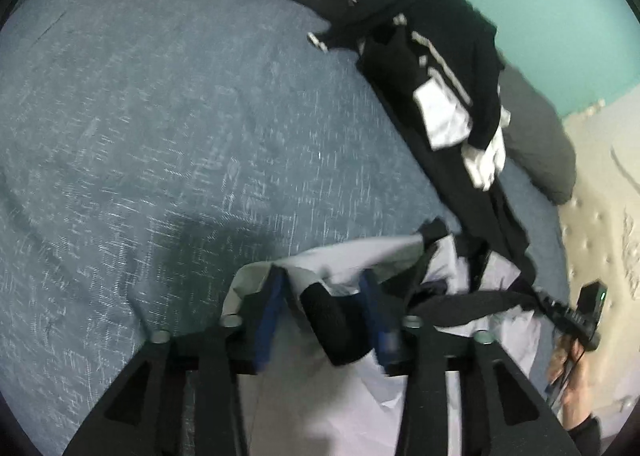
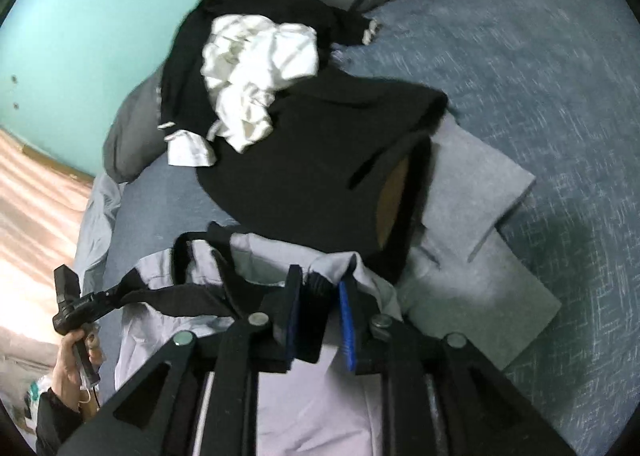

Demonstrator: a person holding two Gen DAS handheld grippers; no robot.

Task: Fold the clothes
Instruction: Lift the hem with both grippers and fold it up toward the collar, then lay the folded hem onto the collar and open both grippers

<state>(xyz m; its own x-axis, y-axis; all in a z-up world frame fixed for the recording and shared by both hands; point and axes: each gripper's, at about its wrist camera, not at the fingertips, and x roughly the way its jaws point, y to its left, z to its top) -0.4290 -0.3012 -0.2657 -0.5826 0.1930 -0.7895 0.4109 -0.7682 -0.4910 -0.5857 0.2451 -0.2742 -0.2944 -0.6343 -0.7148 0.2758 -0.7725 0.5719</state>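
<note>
A pale lilac jacket (image 1: 360, 396) with black trim lies on the blue-grey bedspread (image 1: 160, 135), right under both grippers. My left gripper (image 1: 324, 312) is open, its blue pads wide apart. A black cuff (image 1: 336, 328) and a fold of the lilac cloth lie loose between them. In the right wrist view the same jacket (image 2: 312, 396) fills the foreground. My right gripper (image 2: 320, 316) stands narrowly open around a black ribbed cuff (image 2: 314, 308), which leans on the left finger, with a slim gap to the right pad.
A heap of black and white clothes (image 2: 260, 87) lies beyond the jacket, near a dark grey pillow (image 2: 132, 135) and the teal wall (image 2: 100, 15). A folded grey garment (image 2: 480, 215) lies to the right. A person's hand (image 1: 572, 380) grips the other tool. The bed's edge is close by.
</note>
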